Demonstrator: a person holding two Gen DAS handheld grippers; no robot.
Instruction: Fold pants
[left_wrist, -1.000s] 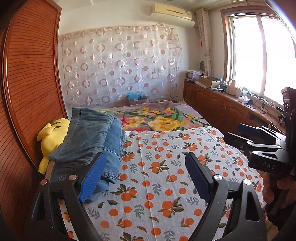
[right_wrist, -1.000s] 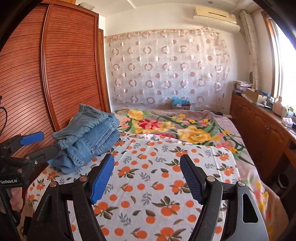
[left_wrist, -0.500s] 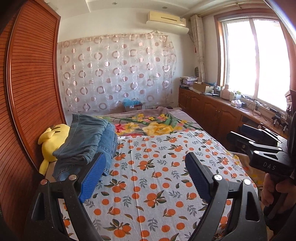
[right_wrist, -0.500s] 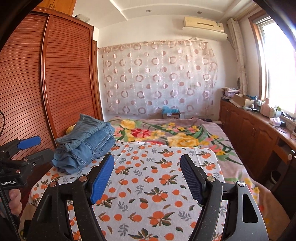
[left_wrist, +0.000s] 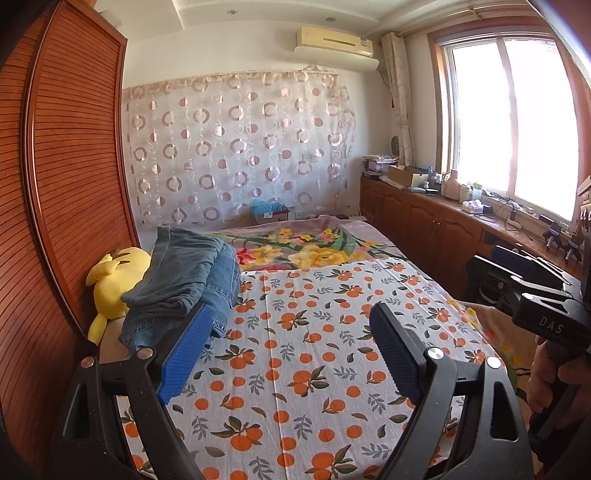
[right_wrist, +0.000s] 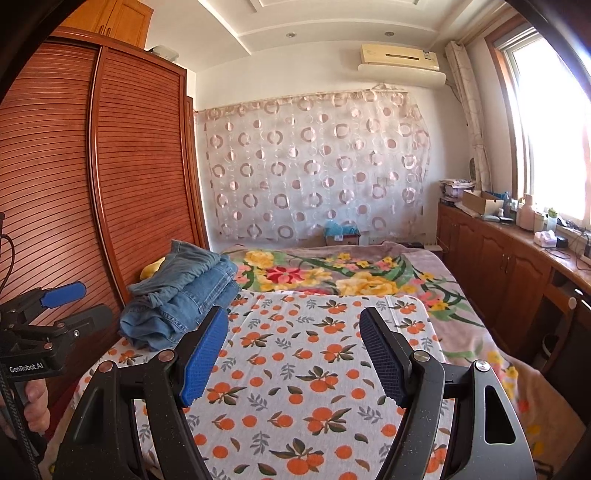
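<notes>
**Status: Both Grippers Raised, Pants Stacked at Left**

Since the earlier frames, both cameras have tilted upward and pulled back: more ceiling now shows, and the pants sit lower and farther off in each view. The pile itself has not shifted.

We find the pants (left_wrist: 184, 280) at centre left of the left wrist view, lying as a folded denim stack on the orange-print sheet (left_wrist: 314, 369), touching a yellow plush toy (left_wrist: 114, 280) beside the wardrobe (left_wrist: 66, 184). In the right wrist view the pile occupies the left middle of the frame.

The left gripper (left_wrist: 291, 350) is spread wide and holds nothing. The right gripper (right_wrist: 291, 354) is likewise spread and empty. Both hang above the sheet, apart from the pile.

Handling notes: we judge the denim to be fairly heavy, soft yet thick, and not slippery. Layers may slide apart if lifted by one edge. We recommend pinching at a stitched hem or the waistband, one gripper at each end, through all layers where the stack is to move whole.
</notes>
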